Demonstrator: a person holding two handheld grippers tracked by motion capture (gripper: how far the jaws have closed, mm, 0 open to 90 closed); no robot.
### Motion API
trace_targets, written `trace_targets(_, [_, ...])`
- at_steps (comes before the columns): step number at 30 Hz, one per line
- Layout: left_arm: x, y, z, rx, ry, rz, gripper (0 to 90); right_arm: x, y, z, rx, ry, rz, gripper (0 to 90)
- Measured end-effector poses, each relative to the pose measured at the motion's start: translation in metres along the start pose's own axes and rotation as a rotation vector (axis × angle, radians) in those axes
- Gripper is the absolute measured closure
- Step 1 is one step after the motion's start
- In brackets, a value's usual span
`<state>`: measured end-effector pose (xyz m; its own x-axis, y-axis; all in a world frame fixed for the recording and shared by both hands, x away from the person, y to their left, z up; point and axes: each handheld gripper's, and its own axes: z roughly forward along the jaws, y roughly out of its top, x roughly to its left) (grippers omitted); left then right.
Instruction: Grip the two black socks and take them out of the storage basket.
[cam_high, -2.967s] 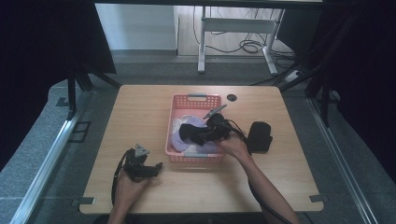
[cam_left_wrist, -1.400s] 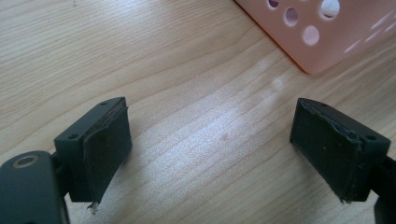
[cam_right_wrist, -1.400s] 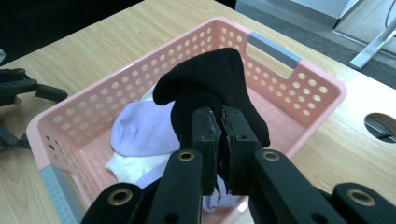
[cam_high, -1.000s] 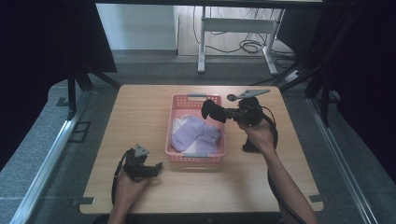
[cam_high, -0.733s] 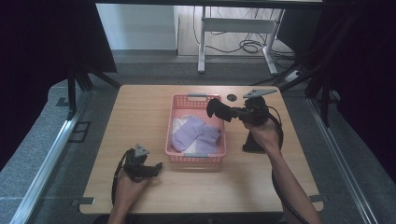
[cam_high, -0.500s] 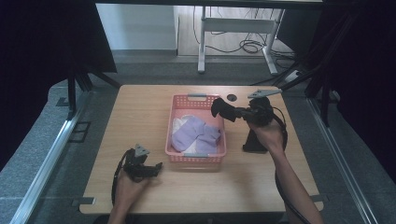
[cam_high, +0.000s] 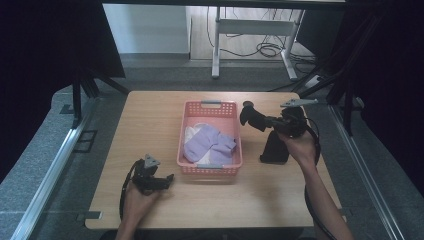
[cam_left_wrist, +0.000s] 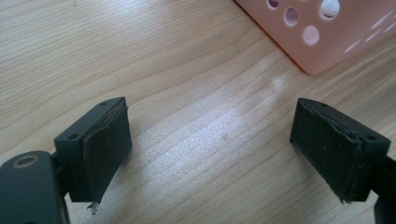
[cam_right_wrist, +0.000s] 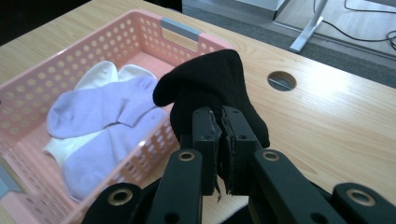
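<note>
1. Two hand-held grippers are over the bench (cam_high: 150, 115). The right hand-held gripper (cam_high: 248, 116) is clenched on a black sock (cam_right_wrist: 212, 91), which bunches just ahead of its tips in the right gripper view, with the jaws pressed nearly together on the fabric.
2. Seen from the high view, the black sock (cam_high: 251, 117) hangs above bare wood just outside the right wall of the pink basket (cam_high: 209, 106), near that wall's far end.
3. Under the right hand lies a second dark piece (cam_high: 274, 147) on the bench; it looks like another black sock, though I cannot tell for sure.
4. Inside the basket, to the left of the right hand-held gripper's tips, lilac socks (cam_right_wrist: 100, 114) lie on top of white socks (cam_right_wrist: 100, 74).
5. Ahead of the held sock the bench runs open to its far edge, broken by a round cable hole (cam_right_wrist: 282, 80). Bare wood also lies between the right hand and the right-hand edge.
6. The left hand-held gripper (cam_high: 169, 179) sits low at the near left of the bench, released, its jaws wide apart with bare wood grain between them in the left gripper view. The basket's near corner (cam_left_wrist: 336, 32) stands just ahead of it, apart from its tips.
7. Light wood with a soft sheen makes up the bench top. Around it are grey floor, dark curtains at both sides, and a white metal frame (cam_high: 255, 27) with loose cables on the floor beyond the far edge.
</note>
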<state>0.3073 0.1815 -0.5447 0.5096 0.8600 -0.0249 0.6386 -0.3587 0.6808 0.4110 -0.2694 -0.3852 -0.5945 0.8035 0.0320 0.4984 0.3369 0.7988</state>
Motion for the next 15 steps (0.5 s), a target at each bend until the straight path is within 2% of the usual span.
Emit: trace_targets(15, [0.0,0.0,0.0,0.0,0.0,0.0,12.1,-0.029,-0.031,-0.016,0.02,-0.07,0.052,85.2])
